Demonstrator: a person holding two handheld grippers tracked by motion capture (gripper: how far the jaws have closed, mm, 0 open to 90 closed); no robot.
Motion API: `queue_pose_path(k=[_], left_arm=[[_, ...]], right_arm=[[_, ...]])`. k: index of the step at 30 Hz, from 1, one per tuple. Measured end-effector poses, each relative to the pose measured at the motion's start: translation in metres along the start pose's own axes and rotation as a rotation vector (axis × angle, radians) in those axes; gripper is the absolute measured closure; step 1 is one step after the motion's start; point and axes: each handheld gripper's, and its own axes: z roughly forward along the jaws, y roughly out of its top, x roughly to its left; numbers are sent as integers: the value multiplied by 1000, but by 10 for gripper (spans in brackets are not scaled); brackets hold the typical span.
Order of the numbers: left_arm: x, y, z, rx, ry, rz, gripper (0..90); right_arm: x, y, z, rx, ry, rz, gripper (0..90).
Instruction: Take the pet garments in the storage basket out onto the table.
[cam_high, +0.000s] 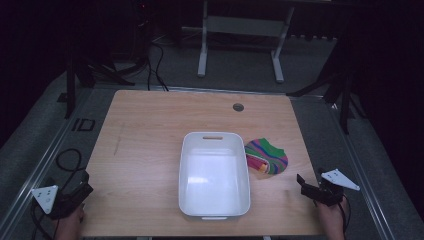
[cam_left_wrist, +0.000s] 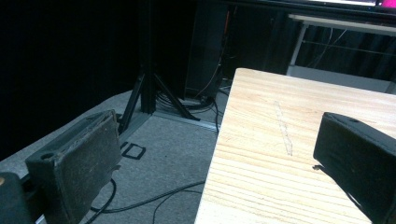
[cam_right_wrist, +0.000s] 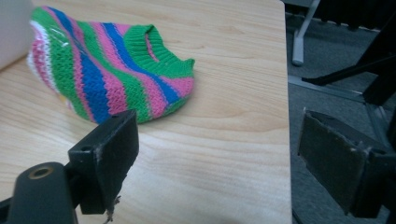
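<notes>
A white plastic bin sits empty near the middle of the wooden table. Against its right wall lies a striped knitted piece in green, pink and blue; the right gripper view shows this knit close ahead, left of the jaws. My right gripper rests at the table's front right corner, open and holding nothing. My left gripper is at the front left edge, open too, with its jaws straddling the table's side edge.
The bin has a handle slot on its far wall. A round cable grommet sits near the table's back edge. Cables and stand legs cross the grey floor behind the table. A tripod stands off the left side.
</notes>
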Motion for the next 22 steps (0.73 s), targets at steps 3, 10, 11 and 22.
queue_pose_path(k=[3, 10, 11, 22], left_arm=[[0, 0, 0, 0, 0, 2, 12], [0, 0, 0, 2, 3, 0, 12], [0, 0, 0, 3, 3, 1, 12], [0, 0, 0, 2, 3, 0, 12]], right_arm=[[1, -7, -4, -31, -5, 13, 127], [1, -18, -10, -94, -33, 43, 128], [0, -20, -10, -101, -33, 46, 128], [-5, -25, -10, -104, -48, 84, 135]])
